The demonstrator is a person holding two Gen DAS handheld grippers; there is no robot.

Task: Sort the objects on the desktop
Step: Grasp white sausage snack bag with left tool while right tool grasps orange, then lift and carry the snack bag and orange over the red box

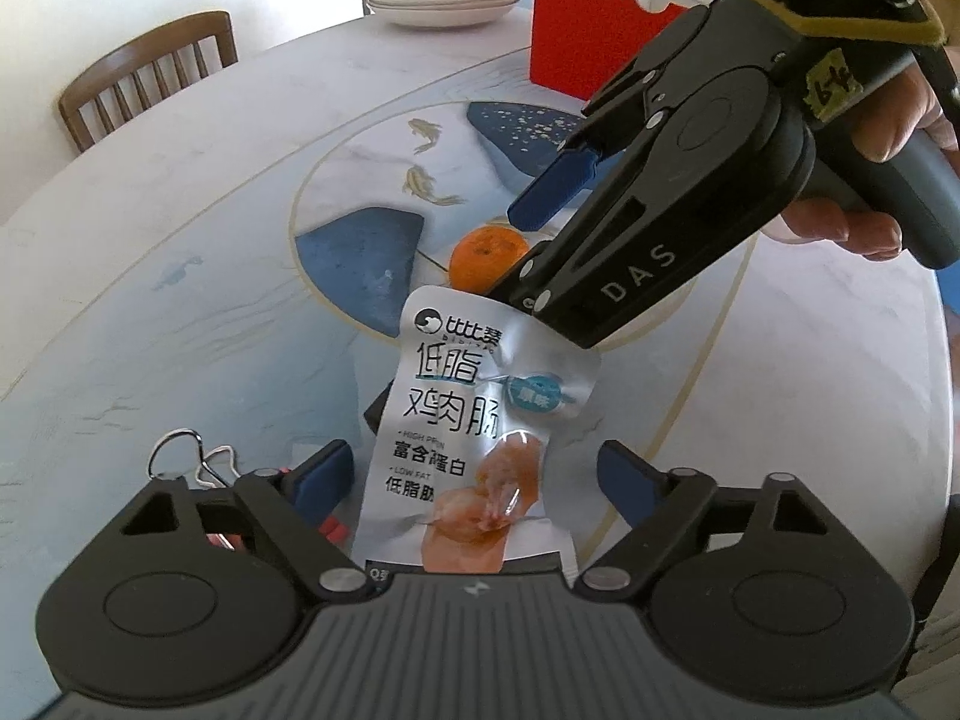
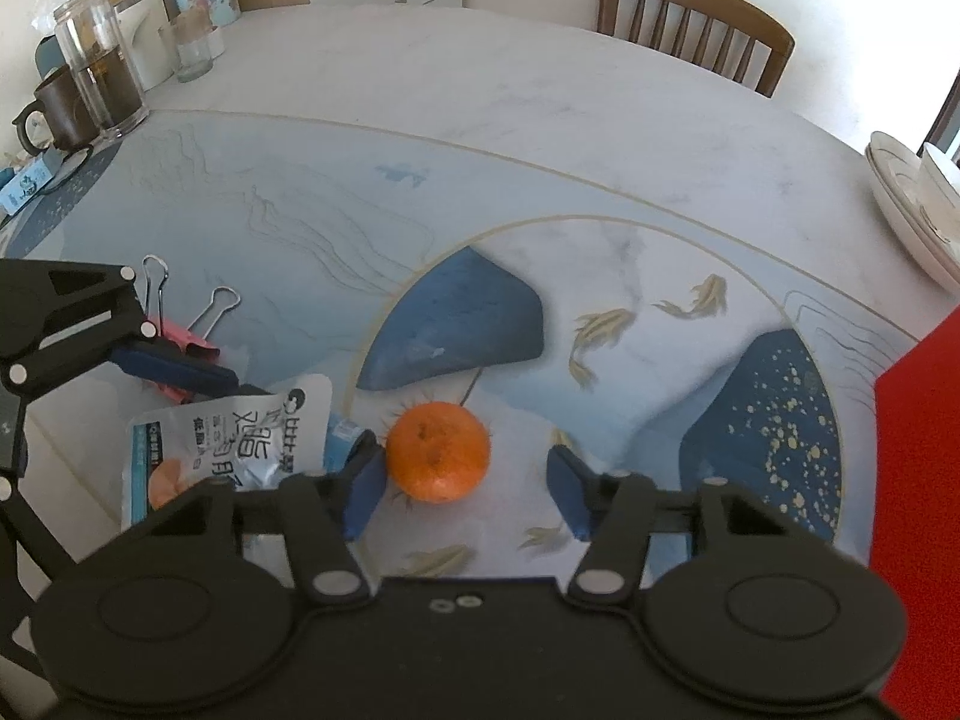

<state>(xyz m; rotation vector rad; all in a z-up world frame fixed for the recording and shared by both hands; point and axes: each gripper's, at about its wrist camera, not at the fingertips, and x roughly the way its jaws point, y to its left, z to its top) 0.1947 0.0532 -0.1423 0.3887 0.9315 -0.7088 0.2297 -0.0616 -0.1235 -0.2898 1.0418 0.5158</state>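
Right wrist view puts the round orange tangerine (image 2: 436, 451) directly between our right gripper (image 2: 462, 483) jaws, which stand spread wide and hold nothing. The fruit sits nearer the left-hand pad, almost touching it, with a clear gap to the other pad, so we judge a small shift toward that side would centre it before closing. Being round, it has no long axis to line up with.

Our left gripper (image 1: 474, 480) is also released, its jaws parted on either side of the silver foil snack pouch (image 1: 474, 438) lying flat on the patterned marble worktop (image 1: 180, 210). The pouch's long axis runs straight ahead from those jaws, toward the tangerine (image 1: 487, 264) just past its far end. A pink binder clip (image 2: 186, 354) with wire handles lies just outside the left gripper's left-hand pad.

We judge the right hand better placed for the fruit, the left for the pouch. A red box (image 1: 594, 42) stands farther off, beyond the right gripper (image 1: 528, 252).
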